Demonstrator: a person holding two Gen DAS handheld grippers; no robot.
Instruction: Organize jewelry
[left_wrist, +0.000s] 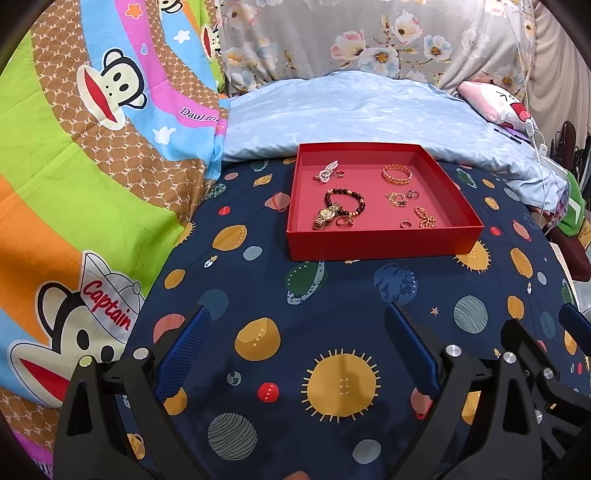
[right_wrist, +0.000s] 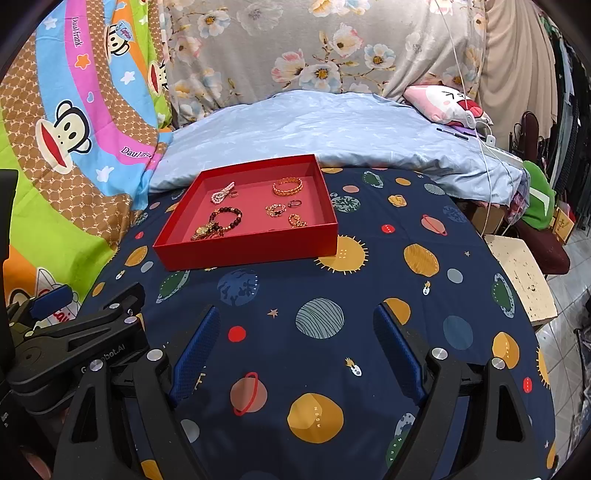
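Note:
A shallow red tray (left_wrist: 384, 243) (right_wrist: 251, 249) rests on the planet-print sheet ahead of both grippers. Inside lie a gold watch (left_wrist: 325, 216) across a dark bead bracelet (left_wrist: 345, 201), a pearl piece (left_wrist: 327, 171), a gold bangle (left_wrist: 397, 173), small gold chains (left_wrist: 397, 199) and rings (left_wrist: 406, 223). The same pieces show in the right wrist view: bangle (right_wrist: 287, 186), pearl piece (right_wrist: 222, 192), bead bracelet (right_wrist: 227, 219). My left gripper (left_wrist: 297, 321) is open and empty, short of the tray. My right gripper (right_wrist: 295, 321) is likewise open and empty, to the tray's right.
A bright monkey-print quilt (left_wrist: 92, 166) rises on the left. A pale blue duvet (left_wrist: 369, 107) lies behind the tray, with a pink plush (left_wrist: 495, 103) and white cable (right_wrist: 480, 147) at the back right. The bed edge drops off at right beside a cream stool (right_wrist: 521, 273).

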